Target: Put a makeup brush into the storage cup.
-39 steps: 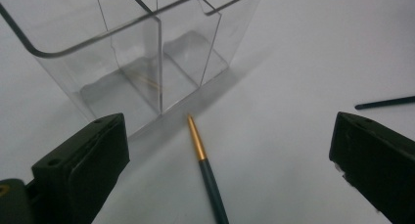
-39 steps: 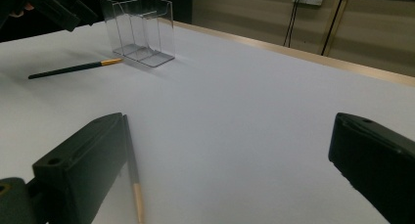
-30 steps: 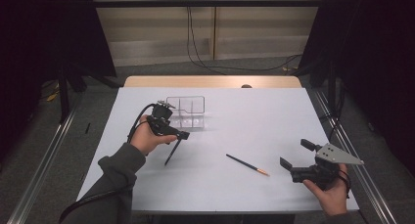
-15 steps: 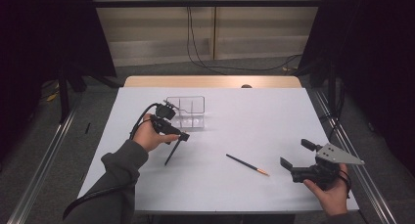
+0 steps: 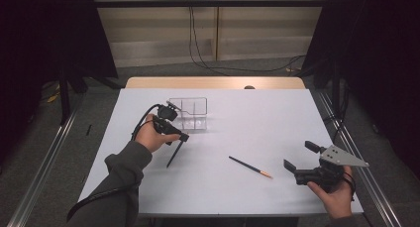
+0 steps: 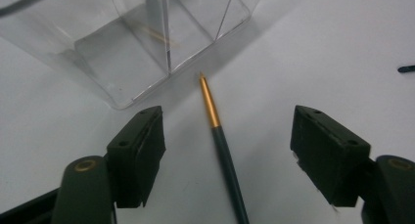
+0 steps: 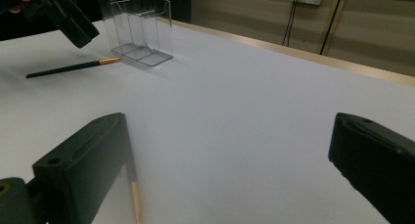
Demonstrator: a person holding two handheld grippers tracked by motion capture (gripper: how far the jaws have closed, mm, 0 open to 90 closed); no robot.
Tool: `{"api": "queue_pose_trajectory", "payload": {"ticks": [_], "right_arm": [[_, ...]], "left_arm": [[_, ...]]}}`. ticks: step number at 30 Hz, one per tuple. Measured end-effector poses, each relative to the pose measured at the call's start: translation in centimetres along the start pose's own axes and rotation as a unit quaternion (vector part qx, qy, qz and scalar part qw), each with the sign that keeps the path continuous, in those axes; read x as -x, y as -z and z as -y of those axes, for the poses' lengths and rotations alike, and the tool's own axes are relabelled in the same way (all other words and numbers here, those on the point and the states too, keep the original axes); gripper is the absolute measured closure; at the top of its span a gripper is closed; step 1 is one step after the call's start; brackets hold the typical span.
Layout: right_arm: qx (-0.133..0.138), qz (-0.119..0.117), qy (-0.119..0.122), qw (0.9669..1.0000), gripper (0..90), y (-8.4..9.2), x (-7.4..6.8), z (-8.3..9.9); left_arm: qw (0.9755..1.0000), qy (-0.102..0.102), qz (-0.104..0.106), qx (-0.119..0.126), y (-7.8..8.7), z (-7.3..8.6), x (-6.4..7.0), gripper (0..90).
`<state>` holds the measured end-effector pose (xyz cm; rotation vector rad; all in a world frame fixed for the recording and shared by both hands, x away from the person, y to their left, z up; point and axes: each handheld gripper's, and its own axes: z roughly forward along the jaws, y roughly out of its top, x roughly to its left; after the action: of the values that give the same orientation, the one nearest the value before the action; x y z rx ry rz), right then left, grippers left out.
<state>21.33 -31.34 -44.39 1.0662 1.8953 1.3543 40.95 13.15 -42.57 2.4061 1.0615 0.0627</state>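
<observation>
Lying flat on the white table (image 5: 247, 118), the dark green brush (image 6: 222, 150) points its gold tip at the clear divided box (image 6: 147, 33), just short of it. Left gripper (image 6: 227, 141) straddles it, jaws just been closing in from wider, pads not touching yet. Right gripper (image 5: 303, 157) hangs wide, unmoved, near a second brush (image 5: 250, 166).

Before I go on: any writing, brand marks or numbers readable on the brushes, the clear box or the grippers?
None can be read.
Brush under the left gripper: green handle, gold ferrule, no print visible.
Second brush: too small to tell.
Clear divided box: unmarked.
Left gripper and right gripper: plain black jaws.
</observation>
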Motion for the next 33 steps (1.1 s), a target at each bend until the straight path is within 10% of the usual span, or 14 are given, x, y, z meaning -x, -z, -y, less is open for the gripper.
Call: {"api": "queue_pose_trajectory", "payload": {"ticks": [33], "right_arm": [[0.001,0.0,-0.001,1.0,0.2,0.1,0.1,0.0]], "left_arm": [[0.9984,0.023,-0.007,-0.051,-2.1,0.8,0.3,63.5]]}}
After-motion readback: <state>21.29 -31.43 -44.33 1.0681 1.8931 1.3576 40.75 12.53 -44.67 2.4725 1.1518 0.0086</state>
